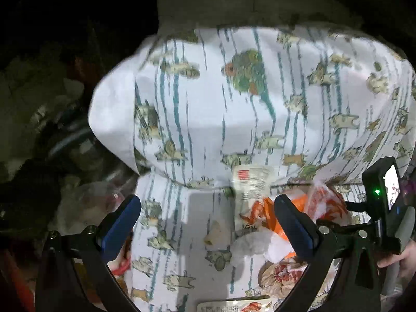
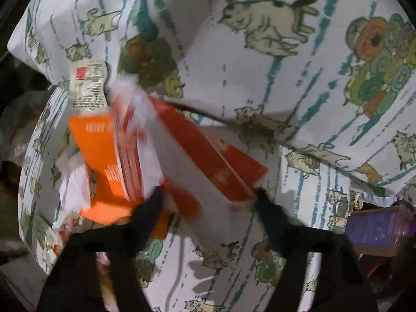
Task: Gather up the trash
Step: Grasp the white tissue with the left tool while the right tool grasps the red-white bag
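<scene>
Left gripper (image 1: pixel 208 223): fingers wide apart, empty, above wrappers (image 1: pixel 256 208) on the cat-print sheet (image 1: pixel 182 109). Right gripper (image 2: pixel 208 202): fingers partly apart around an orange packet (image 2: pixel 208 161); contact unclear through blur. Print on packets unreadable.

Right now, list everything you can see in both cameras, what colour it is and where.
Pillow: one, white with cat print and teal stripes, at the back on the bedsheet.
Bedsheet: one, same cat print, under the trash.
Orange wrapper: one, orange-red and white, between the right gripper's fingers; blur hides whether the pads press it.
Clear printed wrapper: one, clear with red label, against the pillow's lower edge.
Crumpled tissue: one, white, below the orange wrapper.
Small crumb: one, beige, on the sheet.
Purple bottle: one, lying at the bed's right edge.
Left gripper: black with blue pads, open above the sheet.
Right gripper: black, around the orange wrapper.
Hand: one, holding the right gripper.
</scene>
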A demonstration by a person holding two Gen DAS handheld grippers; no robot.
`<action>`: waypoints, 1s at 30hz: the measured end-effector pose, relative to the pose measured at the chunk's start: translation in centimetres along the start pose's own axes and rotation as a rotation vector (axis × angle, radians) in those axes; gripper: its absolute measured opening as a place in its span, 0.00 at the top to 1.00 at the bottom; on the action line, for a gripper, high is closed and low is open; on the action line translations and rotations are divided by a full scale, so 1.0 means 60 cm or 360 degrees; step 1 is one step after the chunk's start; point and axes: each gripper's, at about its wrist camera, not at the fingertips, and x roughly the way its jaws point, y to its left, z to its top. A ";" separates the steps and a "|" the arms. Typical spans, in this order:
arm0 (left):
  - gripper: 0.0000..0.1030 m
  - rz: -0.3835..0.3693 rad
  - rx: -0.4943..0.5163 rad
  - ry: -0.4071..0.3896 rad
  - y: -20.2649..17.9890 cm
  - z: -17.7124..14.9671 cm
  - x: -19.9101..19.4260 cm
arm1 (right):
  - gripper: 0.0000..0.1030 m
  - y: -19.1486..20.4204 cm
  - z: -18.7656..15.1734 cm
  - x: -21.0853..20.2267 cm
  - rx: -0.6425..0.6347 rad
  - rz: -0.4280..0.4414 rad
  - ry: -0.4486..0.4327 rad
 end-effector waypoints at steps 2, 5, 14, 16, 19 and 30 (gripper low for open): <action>0.00 -0.0091 -0.0038 0.0096 -0.002 -0.003 0.021 | 0.61 0.003 -0.004 -0.009 -0.0023 0.0033 -0.0005; 0.00 -0.0177 -0.0058 0.0262 -0.015 -0.012 0.057 | 0.77 -0.001 -0.015 -0.043 -0.0058 0.0013 -0.0091; 0.10 -0.0140 0.0008 0.0560 -0.089 -0.049 0.148 | 0.90 -0.048 -0.056 -0.132 0.0023 0.0055 -0.0218; 0.15 -0.0113 -0.0015 0.0616 -0.096 -0.058 0.165 | 0.90 -0.054 -0.054 -0.155 0.0058 0.0060 -0.0284; 0.26 -0.0076 -0.0033 0.0669 -0.098 -0.067 0.186 | 0.90 -0.057 -0.060 -0.189 0.0066 0.0049 -0.0373; 0.90 -0.0153 -0.0093 0.0613 -0.085 -0.059 0.157 | 0.90 -0.085 -0.053 -0.240 0.0297 0.0070 -0.0523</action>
